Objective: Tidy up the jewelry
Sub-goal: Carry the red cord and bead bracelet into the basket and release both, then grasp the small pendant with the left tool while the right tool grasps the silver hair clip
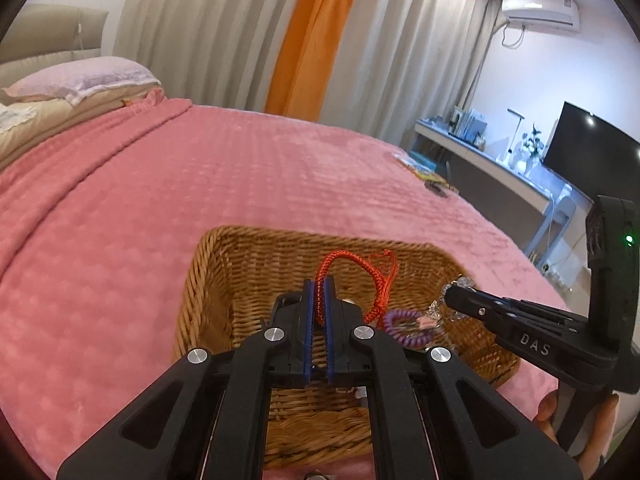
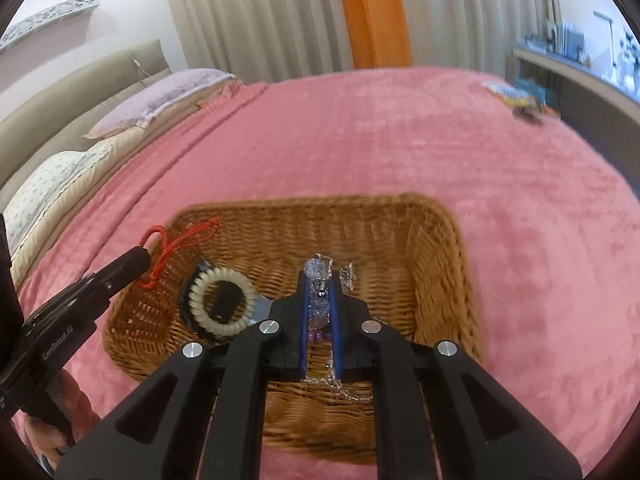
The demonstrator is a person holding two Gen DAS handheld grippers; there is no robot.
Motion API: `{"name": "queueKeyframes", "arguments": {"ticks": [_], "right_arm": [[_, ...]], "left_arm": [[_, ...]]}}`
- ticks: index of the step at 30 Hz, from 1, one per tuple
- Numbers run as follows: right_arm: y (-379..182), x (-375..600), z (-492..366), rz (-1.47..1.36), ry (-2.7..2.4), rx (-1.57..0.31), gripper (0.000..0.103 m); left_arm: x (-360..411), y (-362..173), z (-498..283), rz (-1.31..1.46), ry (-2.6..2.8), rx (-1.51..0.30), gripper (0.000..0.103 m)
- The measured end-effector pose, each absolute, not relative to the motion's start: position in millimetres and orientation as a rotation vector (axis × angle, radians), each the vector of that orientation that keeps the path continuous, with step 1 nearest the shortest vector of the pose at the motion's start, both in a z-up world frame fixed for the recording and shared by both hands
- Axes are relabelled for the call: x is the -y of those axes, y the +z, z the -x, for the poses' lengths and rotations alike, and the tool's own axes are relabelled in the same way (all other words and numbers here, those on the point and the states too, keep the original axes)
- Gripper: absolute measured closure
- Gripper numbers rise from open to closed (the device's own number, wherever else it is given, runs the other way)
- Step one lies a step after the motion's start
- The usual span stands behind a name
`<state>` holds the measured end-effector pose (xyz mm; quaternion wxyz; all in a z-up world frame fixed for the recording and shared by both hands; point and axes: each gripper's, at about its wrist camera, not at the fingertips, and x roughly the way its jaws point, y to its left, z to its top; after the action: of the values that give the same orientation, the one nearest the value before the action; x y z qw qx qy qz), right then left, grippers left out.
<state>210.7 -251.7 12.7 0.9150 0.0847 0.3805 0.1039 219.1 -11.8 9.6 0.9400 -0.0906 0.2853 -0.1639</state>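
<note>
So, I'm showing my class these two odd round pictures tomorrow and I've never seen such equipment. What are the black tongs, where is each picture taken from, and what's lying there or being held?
There is no robot here: a person holds a hand-operated two-finger gripper in each hand. Each gripper carries a wide-angle camera looking forward along its fingers, hence the round, bent pictures.

One picture comes from the left gripper, shut on a red braided cord bracelet. The other comes from the right gripper, shut on a clear beaded chain with silvery links. Each gripper also appears at the edge of the other's picture.

Below them a wicker basket sits on a bed with a pink blanket. In the basket lie a cream spiral hair tie and a purple spiral hair tie.
</note>
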Motion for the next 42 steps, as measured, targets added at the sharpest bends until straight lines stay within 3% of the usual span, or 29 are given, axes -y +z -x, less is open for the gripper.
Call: {"name": "queueKeyframes", "arguments": {"ticks": [8, 10, 12, 14, 17, 30, 42], "right_arm": [[0.0, 259.8, -215.8, -0.227, 0.224, -0.811, 0.095], [-0.6, 264.9, -214.2, -0.248, 0.235, -0.807, 0.093], [1.2, 267.8, -212.6, -0.261, 0.239, -0.798, 0.078], [4.7, 270.8, -208.5, -0.269, 0.246, -0.778, 0.070], [10.8, 271.3, -201.0, -0.264, 0.245, -0.751, 0.070], [32.7, 243.8, -115.4, -0.233, 0.295, -0.695, 0.070], [-18.3, 160.6, -104.4, -0.114, 0.395, -0.891, 0.070]], "left_arm": [[13.6, 0.6, -219.0, 0.168, -0.346, -0.609, 0.098], [12.5, 3.4, -216.4, 0.170, -0.351, -0.602, 0.089], [10.3, 7.7, -212.1, 0.177, -0.352, -0.583, 0.073], [8.1, 12.0, -206.6, 0.184, -0.360, -0.565, 0.070], [4.1, 18.7, -196.9, 0.202, -0.378, -0.539, 0.065], [-31.1, 31.0, -112.2, 0.258, -0.384, -0.507, 0.064], [-61.7, -30.6, -80.9, 0.266, -0.309, -0.673, 0.064]]}}
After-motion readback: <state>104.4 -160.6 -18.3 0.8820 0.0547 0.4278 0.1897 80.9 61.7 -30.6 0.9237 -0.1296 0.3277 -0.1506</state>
